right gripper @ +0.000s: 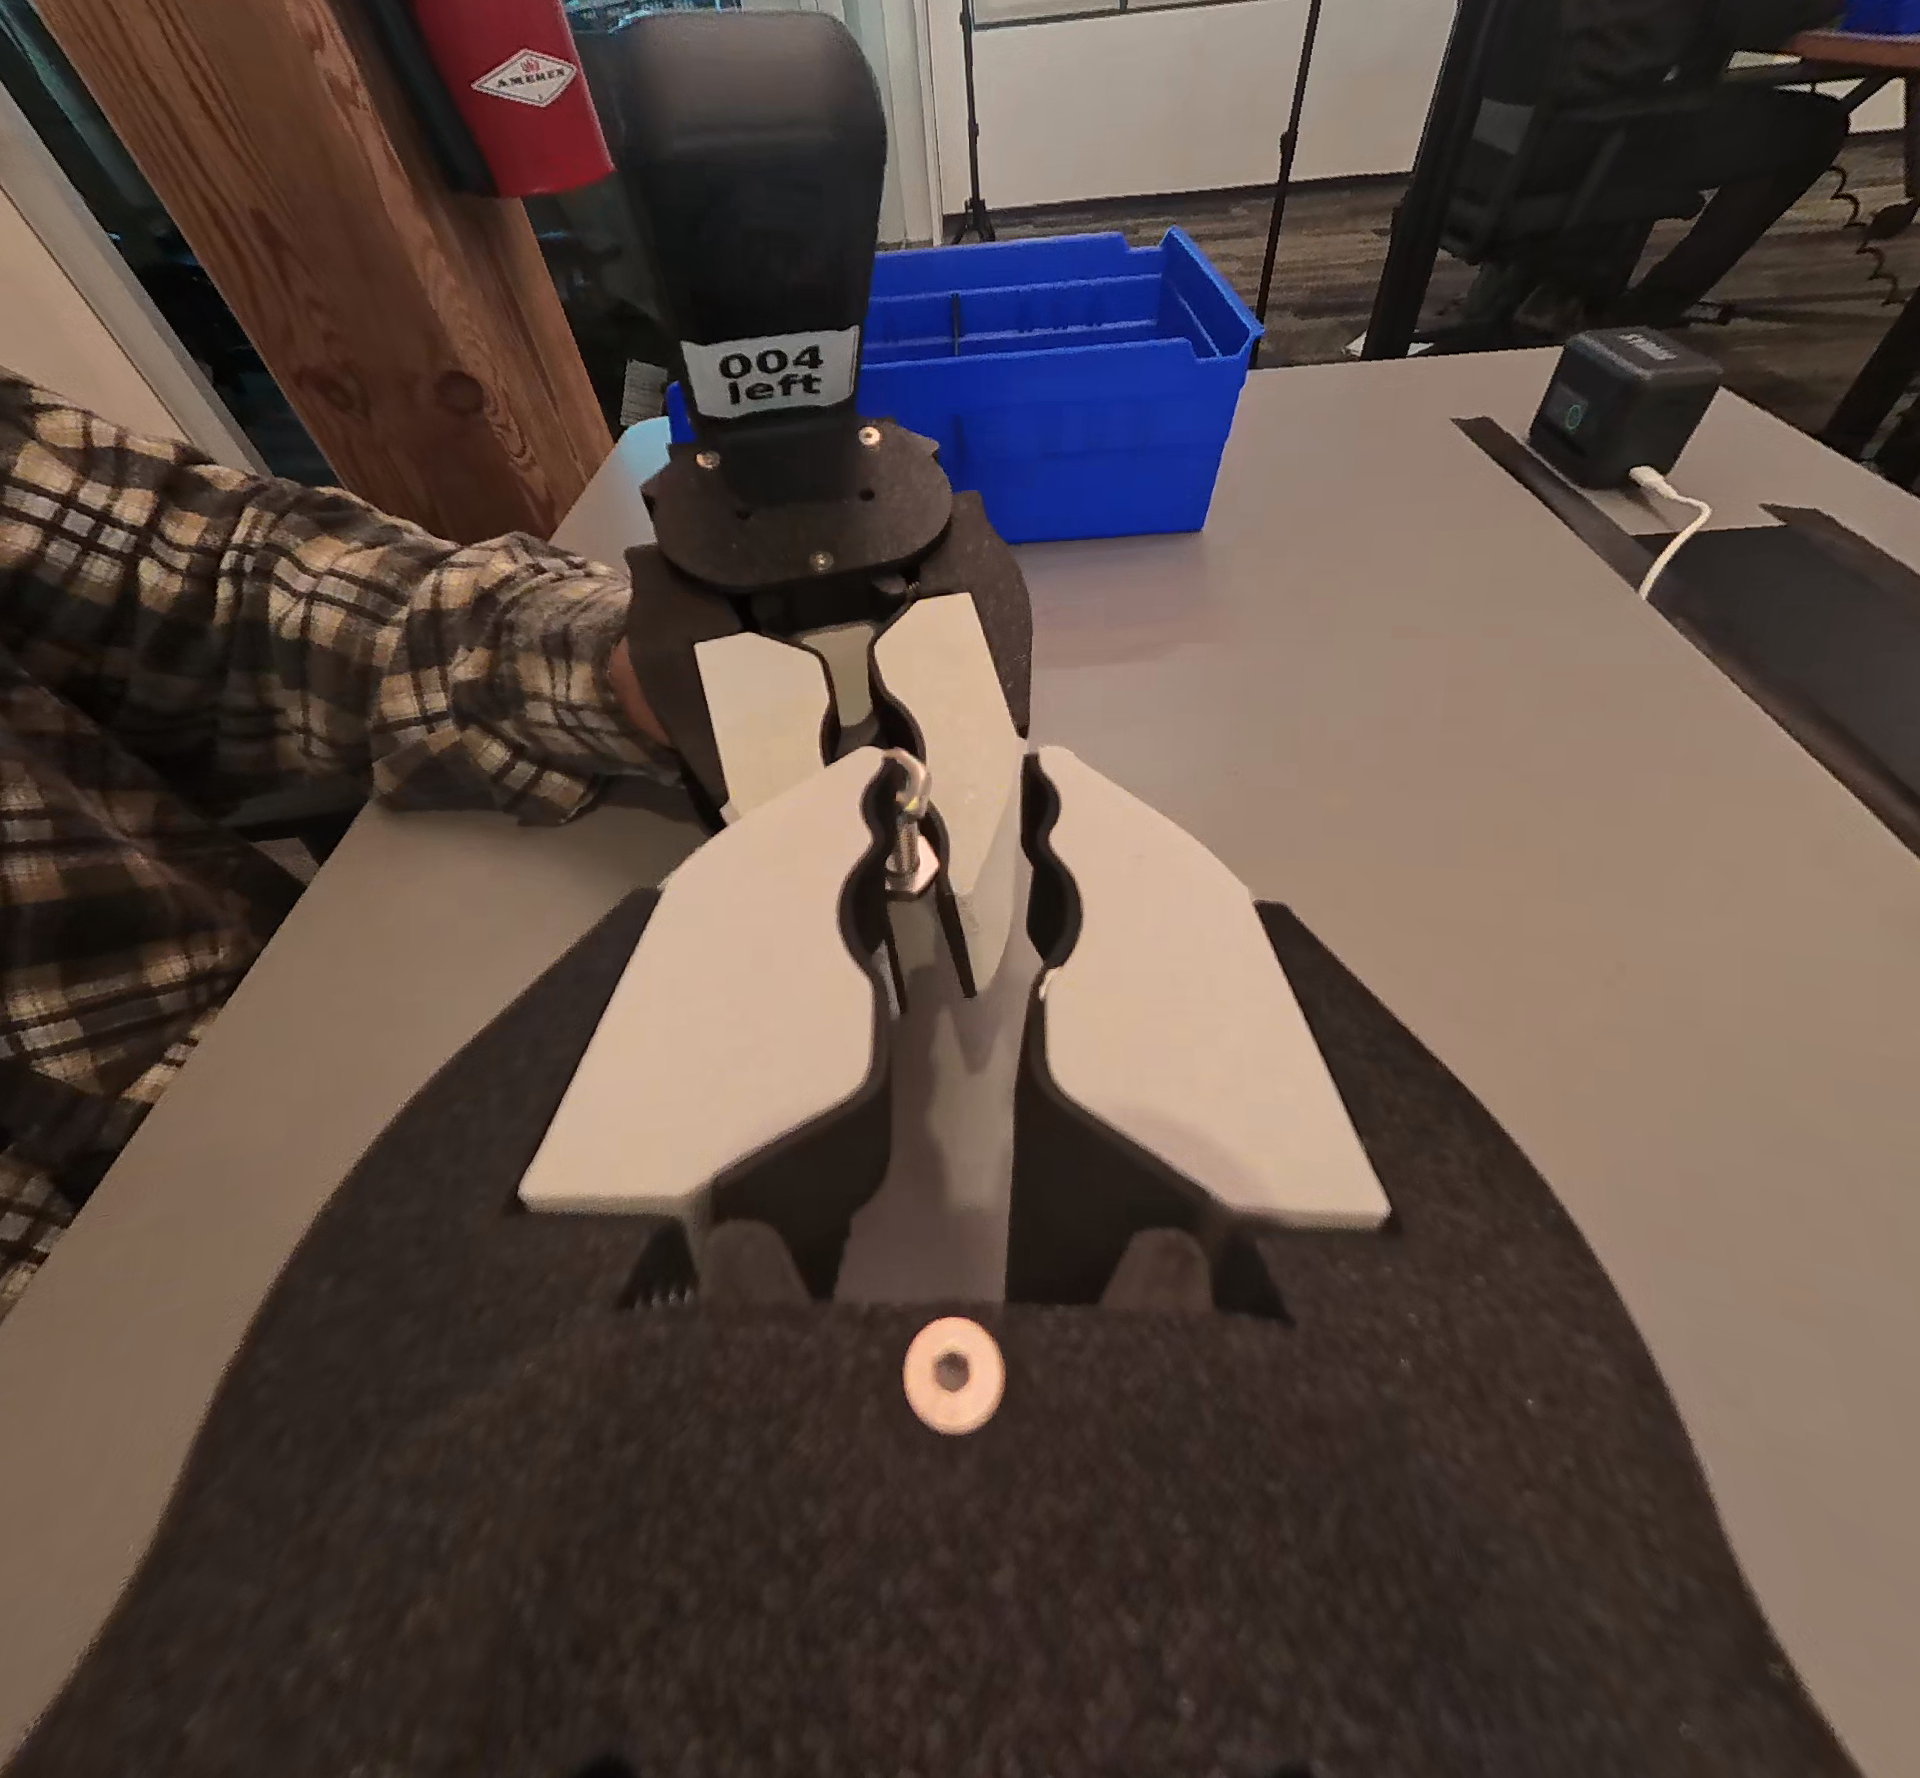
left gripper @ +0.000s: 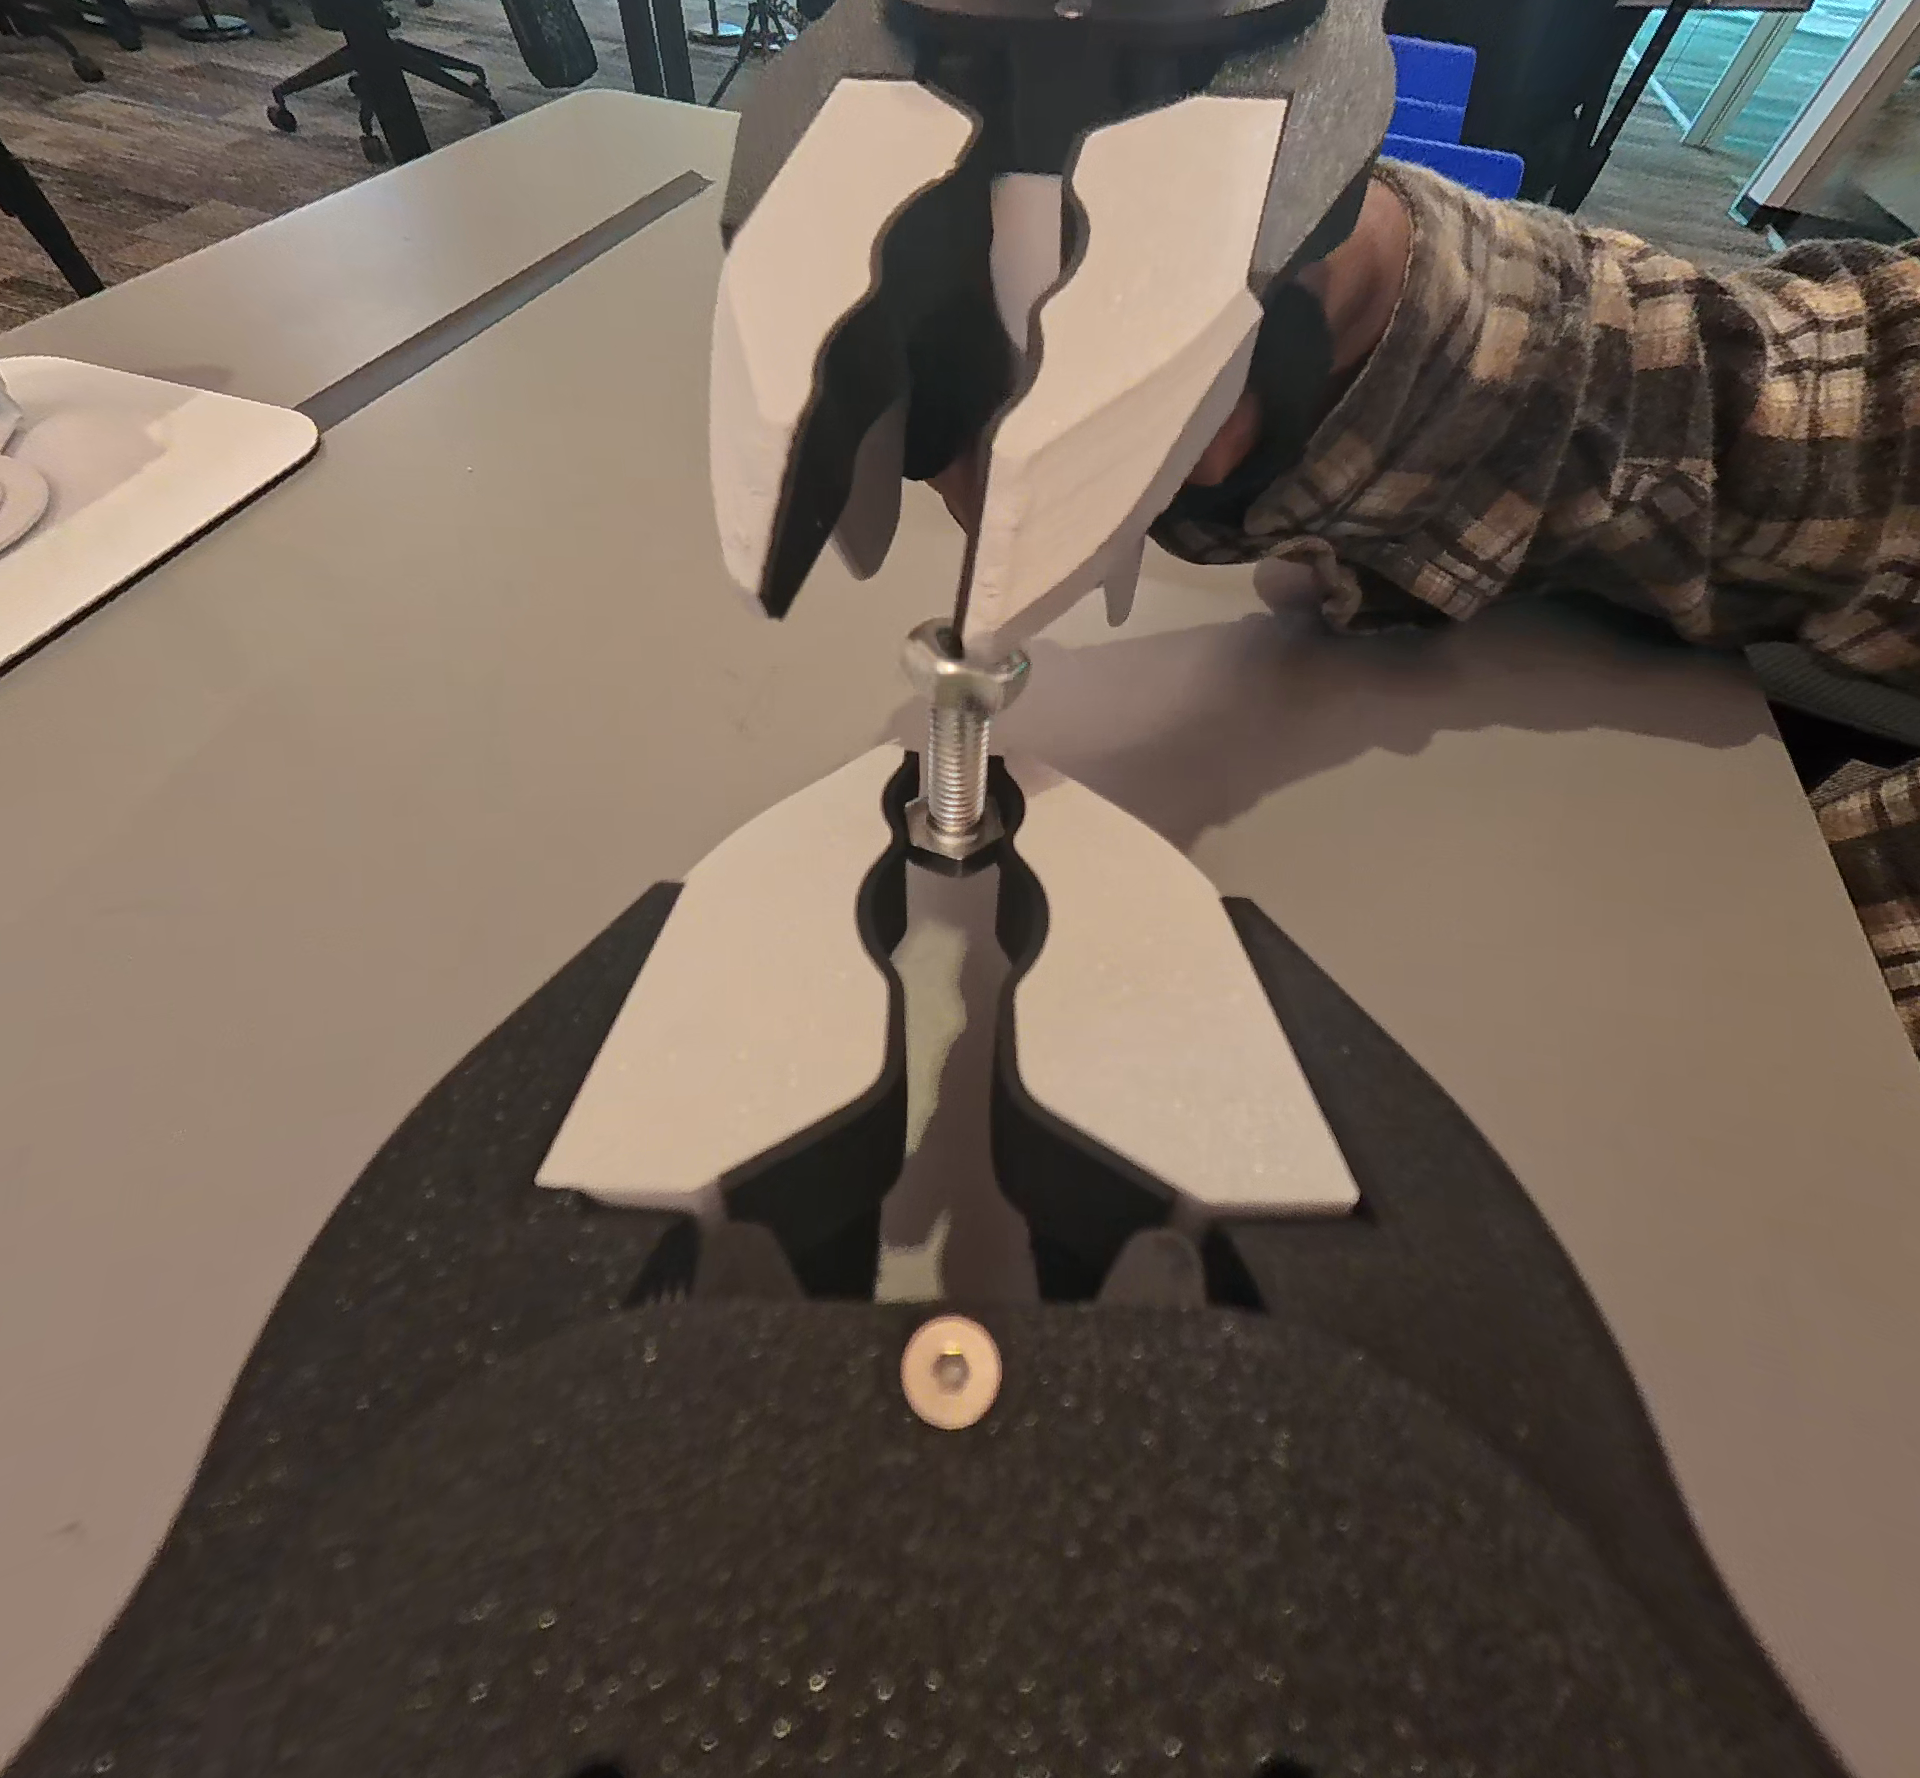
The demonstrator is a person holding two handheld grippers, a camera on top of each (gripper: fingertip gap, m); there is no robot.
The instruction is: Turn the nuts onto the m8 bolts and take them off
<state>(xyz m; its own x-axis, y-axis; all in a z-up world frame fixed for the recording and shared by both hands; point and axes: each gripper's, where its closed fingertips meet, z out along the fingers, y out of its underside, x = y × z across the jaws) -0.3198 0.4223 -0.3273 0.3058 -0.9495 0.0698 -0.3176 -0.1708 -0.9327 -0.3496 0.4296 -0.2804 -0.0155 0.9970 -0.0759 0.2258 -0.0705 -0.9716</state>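
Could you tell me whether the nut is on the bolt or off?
On: the nut rings the tip of the bolt, away from the left gripper.

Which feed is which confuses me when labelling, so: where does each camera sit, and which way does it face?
Left wrist view: sits on the left gripper, looking along its fingers over the grey table at the bolt it clamps; the right gripper and right sleeve face it.
Right wrist view: sits on the right gripper, looking the opposite way toward the blue bin; its open fingers show, with the left sleeve beyond.
Shared: both grippers, bolt, nut, table.
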